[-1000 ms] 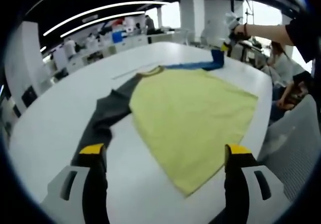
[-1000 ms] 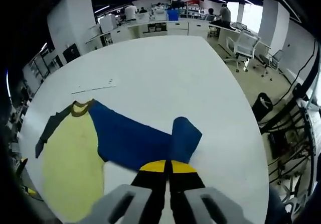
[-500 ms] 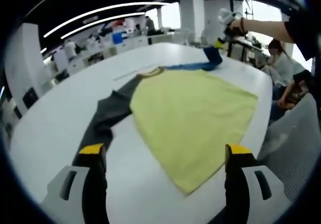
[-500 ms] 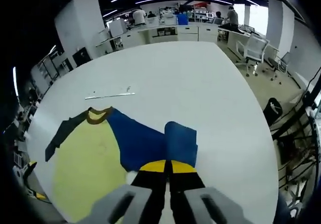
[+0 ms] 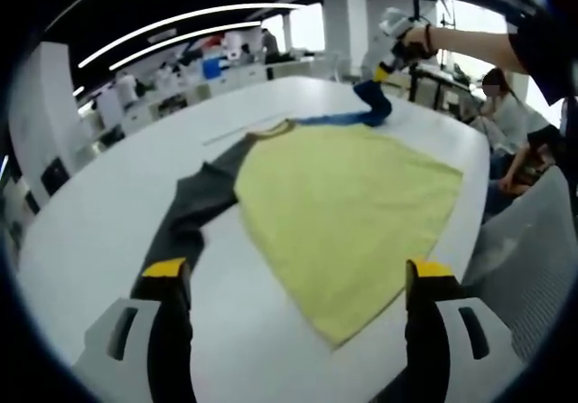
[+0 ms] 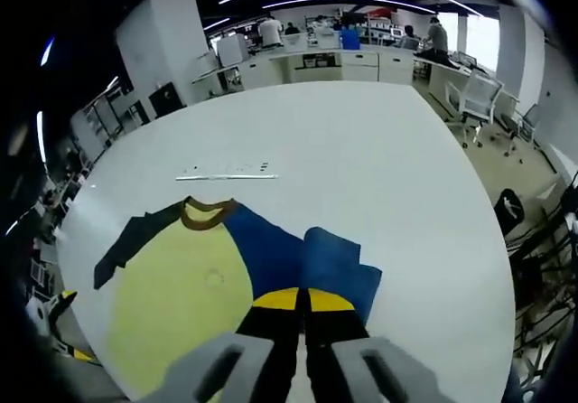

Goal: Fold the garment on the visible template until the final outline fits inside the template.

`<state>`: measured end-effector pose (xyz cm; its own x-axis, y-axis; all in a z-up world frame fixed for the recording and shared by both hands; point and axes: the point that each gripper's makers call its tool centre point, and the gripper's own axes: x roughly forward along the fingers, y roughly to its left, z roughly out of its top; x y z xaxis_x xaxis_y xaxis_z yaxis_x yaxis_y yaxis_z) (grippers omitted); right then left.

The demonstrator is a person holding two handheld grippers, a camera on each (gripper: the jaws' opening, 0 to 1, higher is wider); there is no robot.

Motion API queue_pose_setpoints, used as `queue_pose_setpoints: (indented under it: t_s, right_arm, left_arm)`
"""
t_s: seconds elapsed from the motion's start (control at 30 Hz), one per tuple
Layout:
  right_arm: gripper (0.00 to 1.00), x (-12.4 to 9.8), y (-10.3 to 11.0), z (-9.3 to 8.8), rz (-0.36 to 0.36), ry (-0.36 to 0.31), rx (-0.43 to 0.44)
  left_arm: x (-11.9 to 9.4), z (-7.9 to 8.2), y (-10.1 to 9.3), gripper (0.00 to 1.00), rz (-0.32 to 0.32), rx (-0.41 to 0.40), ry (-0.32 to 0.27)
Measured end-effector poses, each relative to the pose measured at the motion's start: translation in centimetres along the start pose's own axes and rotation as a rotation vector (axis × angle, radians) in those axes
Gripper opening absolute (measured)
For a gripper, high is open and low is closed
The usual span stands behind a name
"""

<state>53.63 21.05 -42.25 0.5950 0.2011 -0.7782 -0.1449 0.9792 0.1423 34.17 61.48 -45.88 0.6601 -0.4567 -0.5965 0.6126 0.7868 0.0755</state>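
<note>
In the left gripper view I see my left gripper [image 5: 298, 281] with its yellow-tipped fingers [image 5: 165, 269] spread wide apart, gripping nothing, above the near edge of the white table [image 5: 99, 213]. The garment [image 5: 339, 200] lies flat beyond them, its yellow body in the middle of the table and its dark grey sleeve [image 5: 194, 206] stretching toward my left finger. At the far edge, the right gripper [image 5: 386, 64], in a person's hand, lifts the blue sleeve [image 5: 368, 105] off the table.

In the right gripper view my right gripper [image 6: 304, 301] has its fingers pressed together, pinching the blue sleeve [image 6: 330, 263], which is doubled over beside the yellow body of the garment [image 6: 181, 299]. A thin strip [image 6: 226, 176] lies on the table [image 6: 379, 168] beyond the brown collar [image 6: 206, 210].
</note>
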Motion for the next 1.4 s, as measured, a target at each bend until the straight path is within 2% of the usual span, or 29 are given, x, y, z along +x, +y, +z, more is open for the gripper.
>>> queue_pose_setpoints:
  t_s: [0.77,1.4]
  right_arm:
    - [0.00,1.5,7.9,2.2,0.098,-0.013,-0.094]
    - [0.00,2.7,14.6,3.5,0.198,-0.023,-0.162]
  left_arm:
    - [0.0,0.2,-0.1,0.95,-0.013,0.011,-0.010]
    - [-0.2,-0.4,0.2,0.96,-0.001,0.000,-0.004]
